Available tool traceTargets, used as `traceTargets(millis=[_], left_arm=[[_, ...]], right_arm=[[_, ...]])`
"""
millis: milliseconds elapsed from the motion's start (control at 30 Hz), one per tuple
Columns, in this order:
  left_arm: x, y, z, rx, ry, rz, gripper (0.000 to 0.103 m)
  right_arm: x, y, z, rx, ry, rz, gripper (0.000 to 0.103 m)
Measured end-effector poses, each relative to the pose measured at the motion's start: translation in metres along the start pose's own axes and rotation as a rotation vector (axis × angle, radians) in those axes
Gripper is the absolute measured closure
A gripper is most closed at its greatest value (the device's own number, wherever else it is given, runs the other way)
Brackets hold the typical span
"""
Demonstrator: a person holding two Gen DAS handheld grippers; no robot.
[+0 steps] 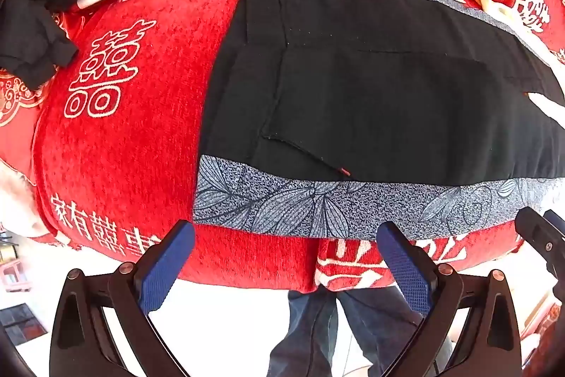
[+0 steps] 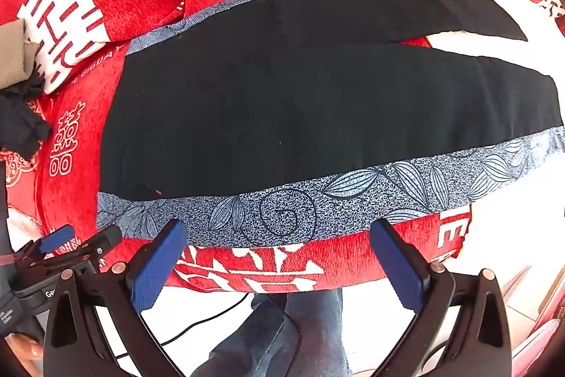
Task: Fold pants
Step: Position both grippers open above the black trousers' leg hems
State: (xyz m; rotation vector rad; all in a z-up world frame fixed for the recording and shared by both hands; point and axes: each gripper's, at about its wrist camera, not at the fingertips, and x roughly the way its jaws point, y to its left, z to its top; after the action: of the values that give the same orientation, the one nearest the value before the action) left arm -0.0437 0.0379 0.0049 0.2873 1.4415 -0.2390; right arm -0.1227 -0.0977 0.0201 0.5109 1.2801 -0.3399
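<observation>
left wrist view: left gripper [image 1: 284, 262] spread wide, blue pads [image 1: 166, 265] bare, nothing held, poised just off the near edge of the pants [image 1: 370, 101], seemingly lined up for a pinch on the patterned side stripe [image 1: 317, 200] close to the waist end. right wrist view: right gripper [image 2: 279, 258] equally wide apart, empty, facing the same stripe [image 2: 317, 211] further along the leg, beside the other tool [image 2: 67, 253] at the left edge; apparently spaced along the edge so that both can lift one long side together. beyond the jaws, black pants spread flat and lengthwise across a red blanket [image 1: 116, 147] with white characters, waist toward the left, two legs running off to the right and parting slightly at the hems, probably laid out smooth to make a clean first fold of one leg over the other. further out, a dark crumpled cloth [image 1: 31, 34] lies well apart at the far left, clear of the work. folding not yet begun, by the look of it.
</observation>
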Motion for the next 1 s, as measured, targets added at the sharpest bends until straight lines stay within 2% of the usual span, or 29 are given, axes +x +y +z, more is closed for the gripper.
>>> traceTargets(millis=[333, 567, 667, 833, 1000], left_arm=[[0.007, 0.001, 0.001, -0.014, 0.036, -0.011, 0.0], [0.004, -0.003, 0.007, 0.004, 0.01, -0.007, 0.0], [0.004, -0.003, 0.009, 0.007, 0.017, -0.029, 0.0], [0.004, -0.005, 0.009, 0.039, -0.006, 0.024, 0.0], [0.009, -0.005, 0.011, 0.022, 0.008, 0.005, 0.0]], right_arm=[[0.006, 0.003, -0.008, -0.006, 0.012, -0.002, 0.0], [0.003, 0.0, -0.003, 0.013, 0.001, 0.002, 0.0], [0.002, -0.002, -0.003, 0.018, -0.006, -0.003, 0.0], [0.001, -0.006, -0.005, 0.038, -0.01, -0.01, 0.0], [-0.001, -0.008, -0.003, 0.044, -0.014, -0.005, 0.0]])
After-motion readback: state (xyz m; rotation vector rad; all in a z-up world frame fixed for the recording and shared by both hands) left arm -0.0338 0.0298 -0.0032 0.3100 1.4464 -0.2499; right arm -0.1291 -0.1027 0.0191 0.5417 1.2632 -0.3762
